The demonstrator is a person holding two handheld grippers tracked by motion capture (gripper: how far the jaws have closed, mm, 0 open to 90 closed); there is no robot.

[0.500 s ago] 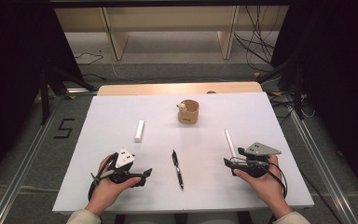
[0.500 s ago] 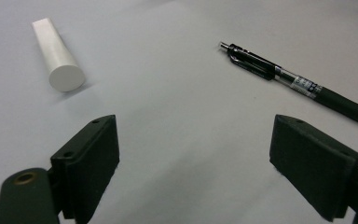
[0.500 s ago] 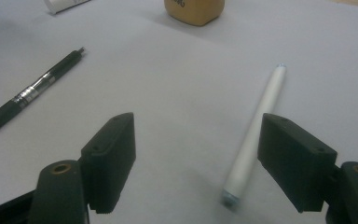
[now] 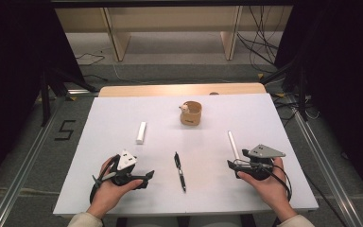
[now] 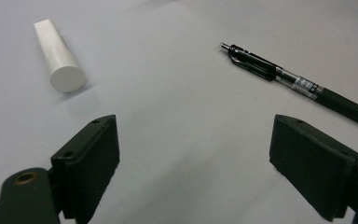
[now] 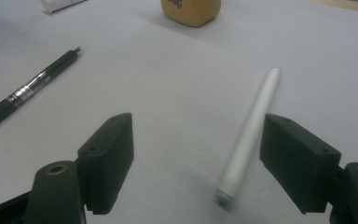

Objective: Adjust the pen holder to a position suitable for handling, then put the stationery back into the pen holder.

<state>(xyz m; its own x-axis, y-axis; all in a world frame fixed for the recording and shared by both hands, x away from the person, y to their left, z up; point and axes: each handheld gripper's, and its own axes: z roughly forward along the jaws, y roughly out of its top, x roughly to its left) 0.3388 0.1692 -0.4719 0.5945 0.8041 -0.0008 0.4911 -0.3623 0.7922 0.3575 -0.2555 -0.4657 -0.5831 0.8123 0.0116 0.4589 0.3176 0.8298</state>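
My left gripper (image 4: 145, 178) rests low on the white table (image 4: 283, 123) at the front left, held in a hand, jaws open and empty (image 5: 196, 172). Ahead of it lie a short white cylinder (image 5: 58, 56) (image 4: 141, 132) and a black pen (image 5: 303, 84) (image 4: 179, 171). At the front right my right gripper (image 4: 231, 165) is also open (image 6: 196, 163). The near end of a thin white pen (image 6: 251, 135) (image 4: 233, 144) lies between its jaws, close to the right jaw, and neither jaw touches it. A tan cup (image 4: 190, 113) (image 6: 191, 10) stands farther back at the middle.
The table's wooden far edge (image 4: 179, 90) borders open floor. Wooden furniture legs (image 4: 118, 38) and cables (image 4: 260, 42) lie beyond. Metal rails (image 4: 23, 165) run along both sides of the table. Dark curtains flank the scene.
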